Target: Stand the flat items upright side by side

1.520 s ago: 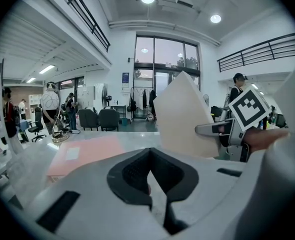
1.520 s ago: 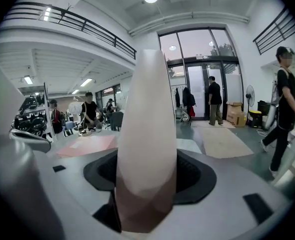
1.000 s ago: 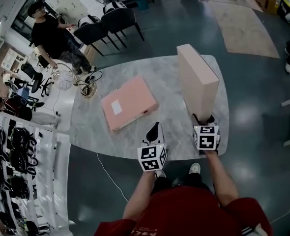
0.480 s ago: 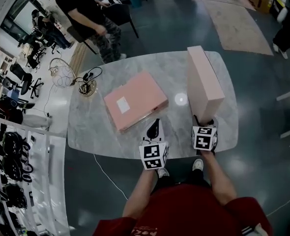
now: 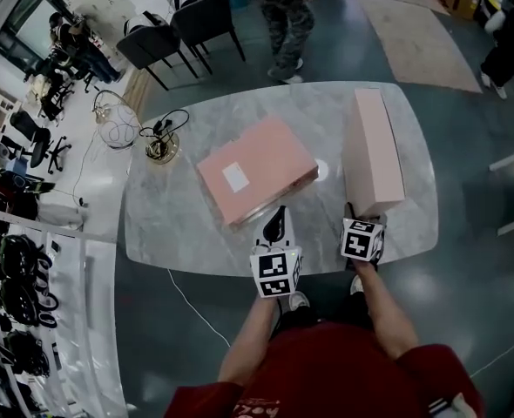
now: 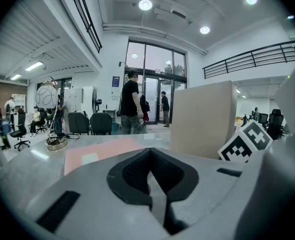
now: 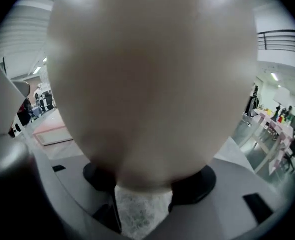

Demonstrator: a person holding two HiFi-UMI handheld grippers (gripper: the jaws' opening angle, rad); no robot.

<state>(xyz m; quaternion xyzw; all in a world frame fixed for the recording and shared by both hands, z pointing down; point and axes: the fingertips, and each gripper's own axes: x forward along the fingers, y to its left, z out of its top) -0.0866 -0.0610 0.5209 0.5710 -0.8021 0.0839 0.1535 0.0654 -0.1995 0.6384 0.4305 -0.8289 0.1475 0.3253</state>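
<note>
Lowering upright box (image 5: 375, 146) toward table (image 5: 179, 220); right gripper (image 5: 363, 213) clamped.

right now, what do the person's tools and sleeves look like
Both the left tool and right tool are pale grey with black padding and carry a white cube of black square markers. The person wears a red short-sleeved shirt.

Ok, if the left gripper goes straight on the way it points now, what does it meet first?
The flat pink box lying on the table: the left gripper aims at its near edge. The upright box stands off to the right, likely out of line.
</note>
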